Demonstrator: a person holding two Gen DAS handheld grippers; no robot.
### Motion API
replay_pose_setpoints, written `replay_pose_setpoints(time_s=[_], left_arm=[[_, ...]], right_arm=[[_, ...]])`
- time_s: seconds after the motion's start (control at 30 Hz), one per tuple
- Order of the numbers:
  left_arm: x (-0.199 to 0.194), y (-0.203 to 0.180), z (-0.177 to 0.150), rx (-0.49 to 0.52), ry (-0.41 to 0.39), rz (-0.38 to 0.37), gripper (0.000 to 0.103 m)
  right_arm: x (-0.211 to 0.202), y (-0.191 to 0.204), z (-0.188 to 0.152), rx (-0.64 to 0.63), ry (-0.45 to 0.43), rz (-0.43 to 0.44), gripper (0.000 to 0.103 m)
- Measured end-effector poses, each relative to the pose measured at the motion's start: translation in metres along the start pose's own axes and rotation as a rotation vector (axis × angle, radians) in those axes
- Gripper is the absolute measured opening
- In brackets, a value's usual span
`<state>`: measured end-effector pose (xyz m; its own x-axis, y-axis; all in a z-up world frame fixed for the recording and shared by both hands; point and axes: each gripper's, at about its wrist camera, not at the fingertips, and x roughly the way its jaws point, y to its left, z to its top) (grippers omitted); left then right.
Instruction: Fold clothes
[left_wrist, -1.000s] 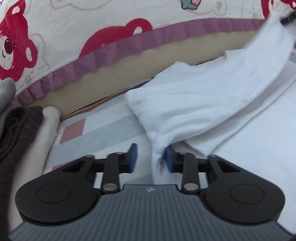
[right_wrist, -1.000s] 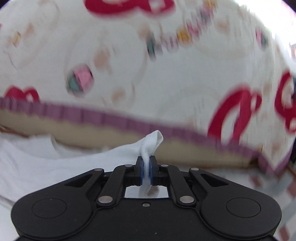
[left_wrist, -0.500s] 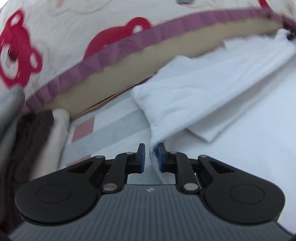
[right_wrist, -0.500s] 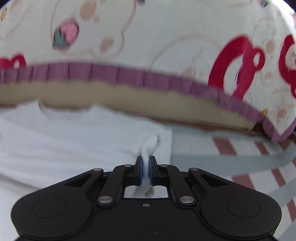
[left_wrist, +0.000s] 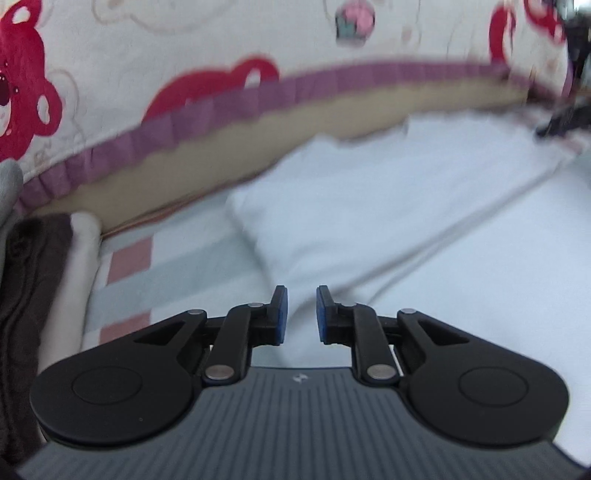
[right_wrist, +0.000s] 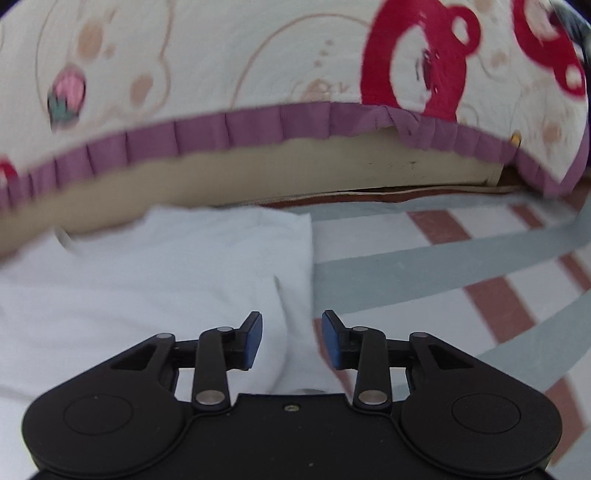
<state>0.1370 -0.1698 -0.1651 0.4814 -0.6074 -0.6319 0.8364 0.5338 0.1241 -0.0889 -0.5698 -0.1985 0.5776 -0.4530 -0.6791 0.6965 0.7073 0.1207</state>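
The right gripper (right_wrist: 291, 339) has just opened, releasing the white garment (right_wrist: 166, 273), which now lies folded on the striped bed sheet (right_wrist: 461, 266) below the bear-print quilt (right_wrist: 258, 59), while the left gripper (left_wrist: 299, 314) hovers released, suggesting this fold is laid.

Right gripper (right_wrist: 291, 339) tilts downward, its jaws just sprung apart, blue pads clear of the white cloth lying between them. Left gripper (left_wrist: 300, 314) angles down too, jaws parted a little wider than a moment back, pads pressing on nothing, cloth beneath the gap
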Motion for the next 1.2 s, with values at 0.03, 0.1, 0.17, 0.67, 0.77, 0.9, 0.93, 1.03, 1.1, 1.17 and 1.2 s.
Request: replay_pose_setpoints(time_s=[0.03,0.1,0.17,0.67,0.77,0.9,0.93,1.03,1.1,1.17,1.2], left_arm=[[-0.002,0.001,0.004,-0.034,-0.021,-0.020,0.017],[0.000,0.004,0.011,-0.109,-0.058,-0.047,0.018],[0.016,0.006,0.022,-0.147,-0.058,-0.024,0.020],[0.070,-0.018,0.023,-0.149,0.135,0.038,0.020],[0.068,-0.019,0.020,-0.126,0.120,0.040,0.020],[0.069,-0.017,0.020,-0.144,0.123,0.033,0.021],[0.069,-0.016,0.020,-0.146,0.123,0.031,0.021],[0.069,-0.016,0.020,-0.146,0.123,0.030,0.021],[0.068,-0.017,0.020,-0.138,0.130,0.035,0.023],[0.066,-0.018,0.021,-0.124,0.143,0.049,0.028],[0.065,-0.019,0.022,-0.117,0.149,0.058,0.030]], right_arm=[[0.002,-0.001,0.001,0.011,0.004,0.023,0.048],[0.013,0.004,0.004,-0.025,0.022,0.033,0.051],[0.025,0.010,0.006,-0.064,0.035,0.031,0.051],[0.028,-0.020,0.014,-0.170,-0.060,-0.100,0.001],[0.015,-0.035,0.011,-0.012,-0.071,-0.025,0.011],[-0.001,-0.013,-0.008,-0.031,-0.051,0.118,0.022],[0.002,-0.003,-0.014,-0.078,-0.024,0.124,0.028],[0.010,0.028,-0.035,-0.226,0.062,0.131,0.038],[0.013,0.038,-0.040,-0.292,0.059,0.079,0.039],[0.015,0.042,-0.041,-0.313,0.059,0.031,0.040],[0.016,0.040,-0.039,-0.314,0.060,0.009,0.040]])
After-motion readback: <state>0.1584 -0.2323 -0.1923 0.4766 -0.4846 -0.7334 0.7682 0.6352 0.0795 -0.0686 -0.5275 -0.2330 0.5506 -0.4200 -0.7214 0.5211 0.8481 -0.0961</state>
